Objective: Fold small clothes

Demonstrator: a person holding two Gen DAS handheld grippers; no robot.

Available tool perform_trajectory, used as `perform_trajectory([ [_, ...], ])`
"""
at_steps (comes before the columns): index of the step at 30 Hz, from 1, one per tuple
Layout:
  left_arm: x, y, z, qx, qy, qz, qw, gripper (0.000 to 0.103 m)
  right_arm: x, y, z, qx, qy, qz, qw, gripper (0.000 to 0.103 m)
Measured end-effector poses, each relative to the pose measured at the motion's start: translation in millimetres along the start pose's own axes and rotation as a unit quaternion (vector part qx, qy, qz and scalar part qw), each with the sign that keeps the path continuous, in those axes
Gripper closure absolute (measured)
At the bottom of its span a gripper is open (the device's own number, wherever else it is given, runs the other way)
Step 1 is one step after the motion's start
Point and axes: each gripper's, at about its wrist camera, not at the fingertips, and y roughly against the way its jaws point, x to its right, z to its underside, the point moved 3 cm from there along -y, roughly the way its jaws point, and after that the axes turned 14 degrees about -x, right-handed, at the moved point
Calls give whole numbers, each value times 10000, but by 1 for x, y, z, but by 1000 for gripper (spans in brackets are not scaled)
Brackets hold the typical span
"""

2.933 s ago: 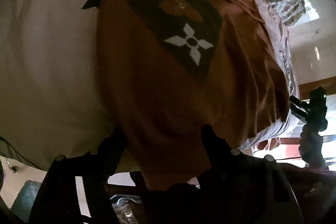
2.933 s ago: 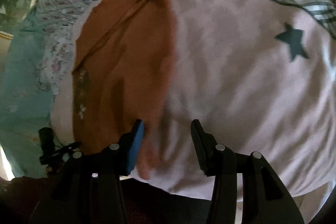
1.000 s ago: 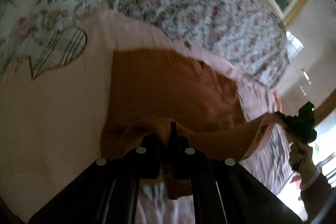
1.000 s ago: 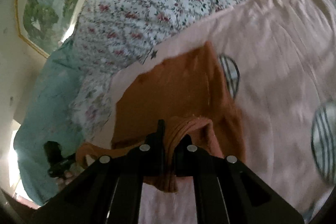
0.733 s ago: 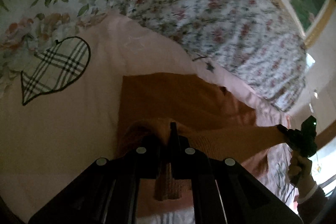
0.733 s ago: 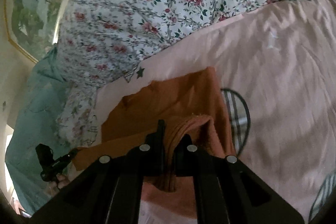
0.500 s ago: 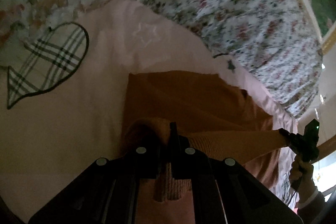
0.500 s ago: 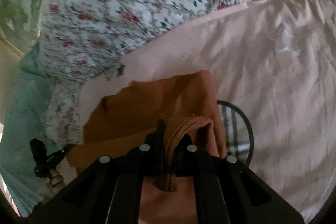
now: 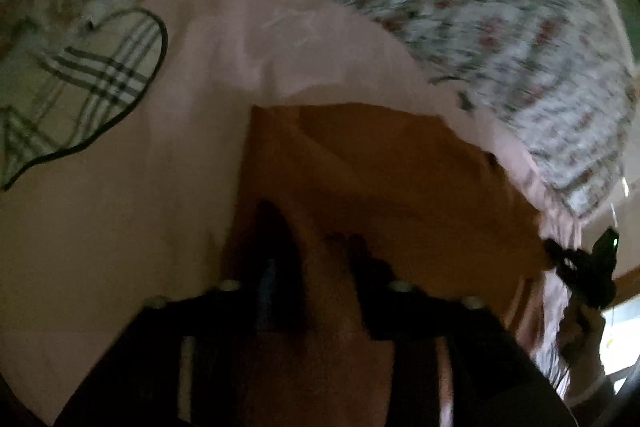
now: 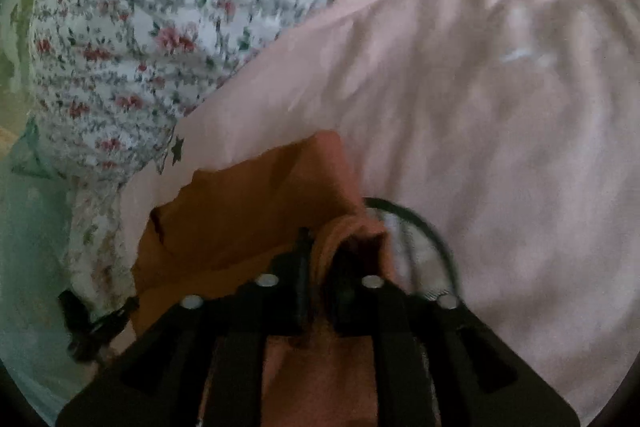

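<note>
An orange-brown small garment (image 9: 400,179) lies folded over on the pink sheet (image 9: 120,227). My left gripper (image 9: 316,243) is at the garment's near left edge; its fingers (image 9: 276,227) stand apart with cloth lying between them. The right gripper (image 9: 580,267) shows at the garment's far right end. In the right wrist view my right gripper (image 10: 324,247) is nearly shut, with a bunched fold of the garment (image 10: 260,203) between its fingers (image 10: 302,251). The left gripper (image 10: 92,319) shows at the lower left.
A floral quilt (image 9: 480,7) (image 10: 140,7) lies heaped beyond the garment. A plaid heart print (image 9: 84,83) marks the sheet on the left; another print (image 10: 420,243) lies just right of my right gripper. A teal cloth (image 10: 28,247) is at the left edge.
Both grippers carried the garment's near edge forward over the rest of it. The left gripper's fingers have now parted; the right gripper's fingers have eased apart slightly around the fold.
</note>
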Motion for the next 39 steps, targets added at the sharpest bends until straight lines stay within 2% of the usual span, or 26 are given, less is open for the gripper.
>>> perform_trajectory([
  [2, 20, 7, 26, -54, -253, 165, 9995, 51, -6, 29, 16, 527, 114, 309, 9981, 65],
  [4, 39, -2, 50, -281, -472, 363, 9978, 51, -17, 41, 36, 622, 352, 214, 9972, 65],
  [6, 58, -25, 69, -685, -692, 488, 9941, 51, -37, 24, 60, 48, 899, -63, 9959, 65],
  [7, 66, -40, 75, -892, -825, 431, 9917, 51, -48, 9, 73, -335, 1261, -79, 9914, 65],
  [8, 72, -52, 76, -972, -940, 211, 9906, 51, -60, -7, 87, -706, 1652, -43, 9837, 65],
  [9, 76, -58, 73, -982, -1032, 70, 9898, 51, -66, -19, 94, -947, 1917, -2, 9769, 65],
  [11, 76, -61, 59, -914, -1061, 87, 9901, 51, -74, -45, 99, -1340, 2324, 273, 9630, 65],
  [13, 69, -63, 31, -771, -933, -65, 9926, 51, -70, -54, 87, -1348, 2316, 405, 9626, 67],
  [16, 55, -60, -14, -470, -673, -434, 9957, 54, -60, -54, 45, -1024, 2035, 591, 9719, 75],
  [18, 43, -49, -45, -133, -383, -722, 9966, 52, -55, -43, 14, -617, 1788, 713, 9793, 76],
  [19, 36, -42, -56, 16, -210, -805, 9965, 52, -50, -32, -6, -271, 1582, 918, 9828, 75],
  [21, 23, -26, -73, 245, 123, -676, 9973, 51, -41, -16, -26, 127, 1282, 949, 9871, 75],
  [22, 17, -14, -78, 415, 295, -681, 9964, 49, -35, -3, -37, 330, 1063, 868, 9900, 75],
  [24, 7, 3, -78, 694, 487, -919, 9921, 37, -32, 12, -44, 590, 880, 946, 9899, 72],
  [26, -5, 15, -70, 796, 645, -1008, 9896, 36, -25, 29, -42, 810, 774, 985, 9888, 72],
  [29, -19, 21, -44, 690, 808, -909, 9902, 36, -17, 40, -25, 829, 659, 892, 9904, 72],
  [35, -29, 28, 48, 386, 846, -717, 9931, 36, -15, 37, 39, 504, 657, 821, 9932, 72],
  [39, -23, 38, 103, 378, 781, -677, 9939, 36, -21, 28, 82, 324, 682, 797, 9940, 72],
])
